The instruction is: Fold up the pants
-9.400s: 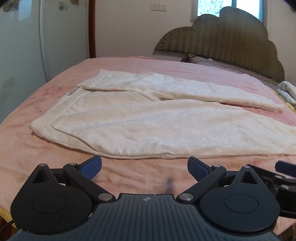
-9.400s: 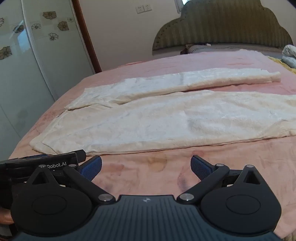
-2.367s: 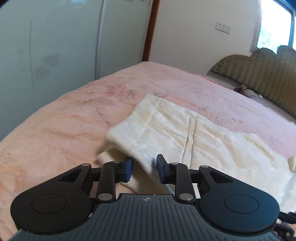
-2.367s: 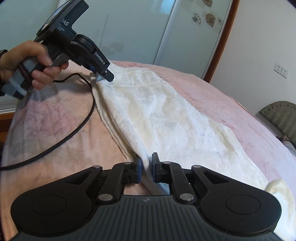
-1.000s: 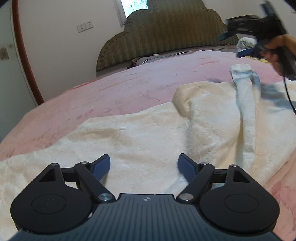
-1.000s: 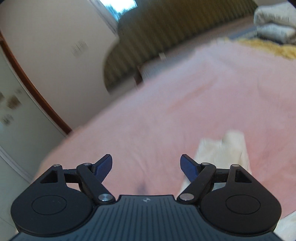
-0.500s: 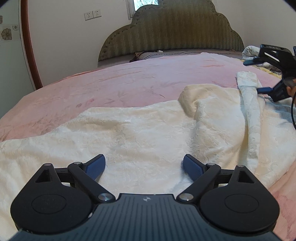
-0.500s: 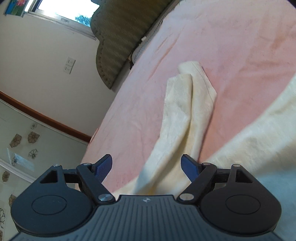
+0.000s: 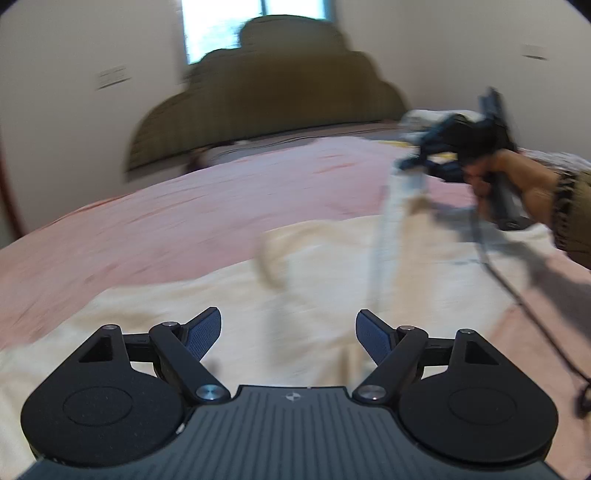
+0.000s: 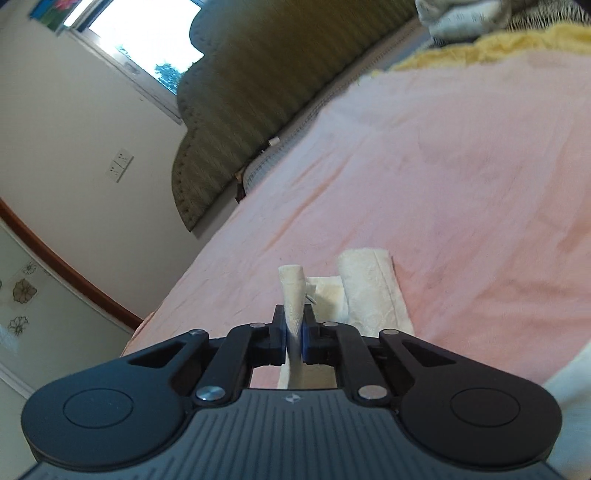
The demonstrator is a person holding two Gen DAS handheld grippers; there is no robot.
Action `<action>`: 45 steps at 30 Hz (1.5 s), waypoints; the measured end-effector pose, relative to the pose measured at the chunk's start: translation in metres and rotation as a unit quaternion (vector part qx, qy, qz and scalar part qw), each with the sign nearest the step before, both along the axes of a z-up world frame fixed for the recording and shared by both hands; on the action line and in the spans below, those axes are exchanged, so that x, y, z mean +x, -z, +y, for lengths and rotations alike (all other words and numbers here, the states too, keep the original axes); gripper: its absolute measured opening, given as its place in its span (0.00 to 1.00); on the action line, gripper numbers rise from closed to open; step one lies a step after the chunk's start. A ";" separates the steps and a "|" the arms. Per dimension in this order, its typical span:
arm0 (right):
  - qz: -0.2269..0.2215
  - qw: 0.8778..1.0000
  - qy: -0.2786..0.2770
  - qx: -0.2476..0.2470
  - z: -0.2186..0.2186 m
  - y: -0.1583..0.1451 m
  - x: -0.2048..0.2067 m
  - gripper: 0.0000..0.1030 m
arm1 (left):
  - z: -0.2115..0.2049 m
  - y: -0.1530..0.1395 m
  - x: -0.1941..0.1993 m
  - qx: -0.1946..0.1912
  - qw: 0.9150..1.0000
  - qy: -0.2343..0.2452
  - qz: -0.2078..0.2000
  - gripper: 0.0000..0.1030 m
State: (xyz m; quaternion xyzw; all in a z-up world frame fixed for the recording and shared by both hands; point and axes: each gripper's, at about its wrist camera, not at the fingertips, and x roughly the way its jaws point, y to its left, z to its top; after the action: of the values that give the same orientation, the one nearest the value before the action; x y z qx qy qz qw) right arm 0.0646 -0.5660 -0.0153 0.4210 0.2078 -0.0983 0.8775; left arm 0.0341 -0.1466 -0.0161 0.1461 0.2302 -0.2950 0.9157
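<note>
Cream pants (image 9: 314, 266) lie spread on the pink bed (image 9: 184, 221). My left gripper (image 9: 289, 317) hovers over the cloth; its jaws stand wide and are closing, and no fold is pinched between them. In the left wrist view, a hand (image 9: 517, 177) at the right holds my right gripper (image 9: 410, 162), which lifts one pant leg (image 9: 391, 221) into a hanging strip. In the right wrist view, my right gripper (image 10: 294, 325) is shut on that leg's end (image 10: 291, 291). The other leg end (image 10: 369, 291) lies flat just beyond it.
A dark green headboard (image 10: 258, 92) stands at the far end of the bed (image 10: 461, 184). Yellow bedding (image 10: 480, 48) and folded cloth (image 10: 461, 14) sit near it. A black cable (image 9: 517, 288) trails from the right gripper over the pants.
My right gripper has shut on the end of a pant leg and raised it off the bed. The left gripper has lifted and swung slightly; its jaws have narrowed a little.
</note>
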 end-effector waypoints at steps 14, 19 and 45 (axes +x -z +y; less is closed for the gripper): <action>-0.068 0.997 0.036 -0.026 -0.015 -0.066 -0.111 0.08 | -0.069 0.032 -0.003 0.066 0.994 0.088 -0.003 0.13; -0.059 0.997 0.049 0.003 -0.025 -0.050 -0.122 0.08 | -0.054 0.021 0.005 0.003 0.998 0.068 0.004 0.07; 0.089 0.988 0.106 -0.067 -0.002 -0.001 -0.219 0.19 | -0.039 0.035 -0.033 0.066 0.985 0.156 -0.004 0.38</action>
State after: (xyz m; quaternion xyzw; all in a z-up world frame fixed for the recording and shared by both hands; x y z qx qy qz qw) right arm -0.1544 -0.5683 -0.0141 0.3706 0.2323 -0.2419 0.8661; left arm 0.0006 -0.1854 -0.0511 0.2419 0.2200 -0.4181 0.8475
